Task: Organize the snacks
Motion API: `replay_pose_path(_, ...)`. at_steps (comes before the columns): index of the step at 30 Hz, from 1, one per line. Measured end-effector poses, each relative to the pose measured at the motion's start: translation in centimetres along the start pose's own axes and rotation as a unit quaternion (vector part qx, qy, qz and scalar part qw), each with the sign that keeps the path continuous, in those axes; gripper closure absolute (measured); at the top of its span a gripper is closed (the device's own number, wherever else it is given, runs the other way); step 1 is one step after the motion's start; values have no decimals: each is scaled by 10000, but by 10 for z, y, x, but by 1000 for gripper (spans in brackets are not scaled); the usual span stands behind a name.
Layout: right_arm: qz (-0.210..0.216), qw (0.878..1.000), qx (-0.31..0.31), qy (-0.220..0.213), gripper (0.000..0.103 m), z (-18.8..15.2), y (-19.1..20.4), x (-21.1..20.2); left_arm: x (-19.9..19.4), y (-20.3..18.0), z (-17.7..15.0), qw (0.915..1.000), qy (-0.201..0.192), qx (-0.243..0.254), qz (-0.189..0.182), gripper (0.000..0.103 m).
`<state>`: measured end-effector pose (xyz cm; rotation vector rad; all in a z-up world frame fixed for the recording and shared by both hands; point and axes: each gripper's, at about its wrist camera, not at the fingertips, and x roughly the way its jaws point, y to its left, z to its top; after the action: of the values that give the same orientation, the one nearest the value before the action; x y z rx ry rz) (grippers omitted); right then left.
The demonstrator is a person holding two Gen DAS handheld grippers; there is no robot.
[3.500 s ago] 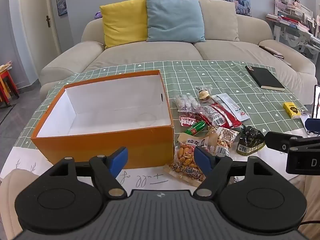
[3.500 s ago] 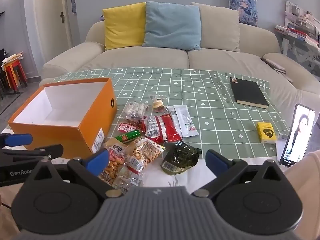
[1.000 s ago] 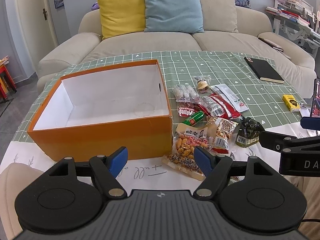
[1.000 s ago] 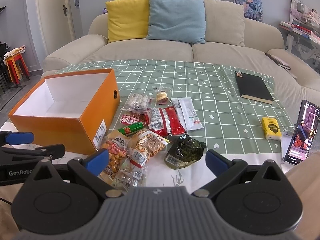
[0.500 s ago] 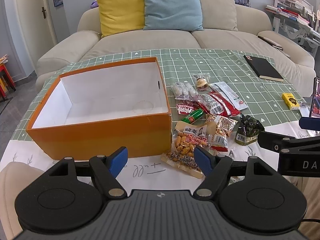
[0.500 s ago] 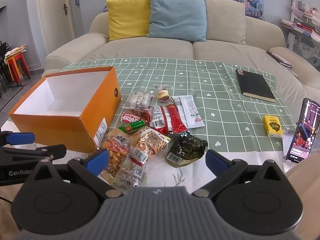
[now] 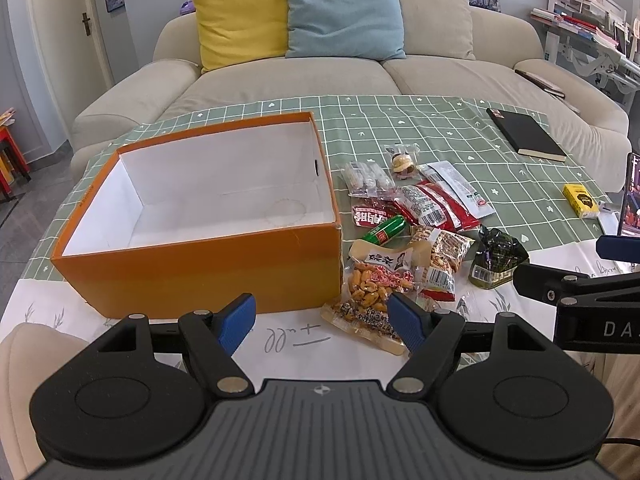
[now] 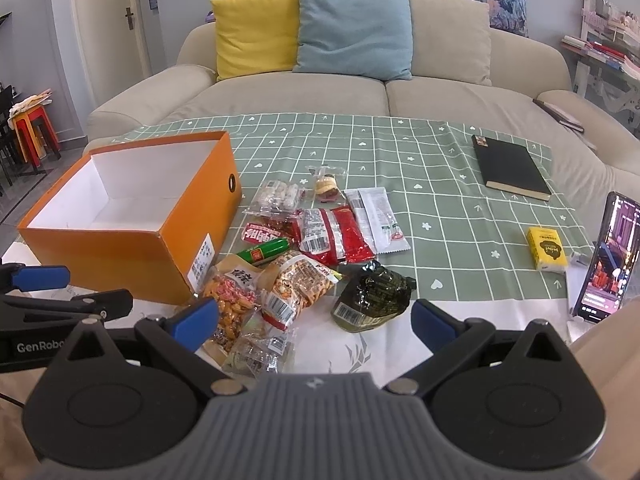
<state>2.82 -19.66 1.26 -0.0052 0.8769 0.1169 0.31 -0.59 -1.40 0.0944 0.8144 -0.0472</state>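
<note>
Lying in a heap on the tabletop (image 8: 460,184) just right of the orange box (image 7: 208,264), the snack packets (image 8: 304,248) overlap so much that the lower ones are partly hidden and their labels are hard to read. A peanut bag (image 7: 374,284) is seen touching the box's near right corner, a green tube (image 7: 384,232) behind it, and a dark green pouch (image 8: 372,294) at the heap's right edge. The box interior is shown white and bare. The left tongs (image 7: 322,322) are held apart with nothing between them, above the near tabletop edge; the right tongs (image 8: 314,320) are likewise spread wide and unloaded, over the near packets. A phone (image 8: 604,258) is cut off at the right border. Open cloth is left between the heap and the black notebook (image 8: 510,168).
</note>
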Motion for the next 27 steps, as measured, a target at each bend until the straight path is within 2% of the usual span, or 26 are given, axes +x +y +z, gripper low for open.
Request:
replay_pose_path(6, 14, 10000, 91, -22, 5, 0, -5, 3, 4, 1, 2, 9999, 72, -12, -146, 15)
replay_pose_path(11, 29, 9999, 118, 52, 21, 1, -13, 15, 14, 4, 3, 9982, 167, -73, -573, 26)
replay_pose_path(14, 135, 9995, 163, 217, 35, -1, -19, 29, 23, 4, 1, 9945, 248, -65, -1018, 36)
replay_pose_path(18, 308, 9983, 156, 471, 44, -9, -20, 47, 41, 5, -3, 9886, 472, -169, -1420, 36)
replay_pose_path(25, 819, 9924, -159, 901, 42, -27, -6, 69, 71, 3, -5, 9888, 825, -19, -1246, 35)
replay_pose_path(27, 885, 9909, -363, 942, 33, -30, 2, 73, 75, 7, -6, 9875, 954, -92, -1254, 35)
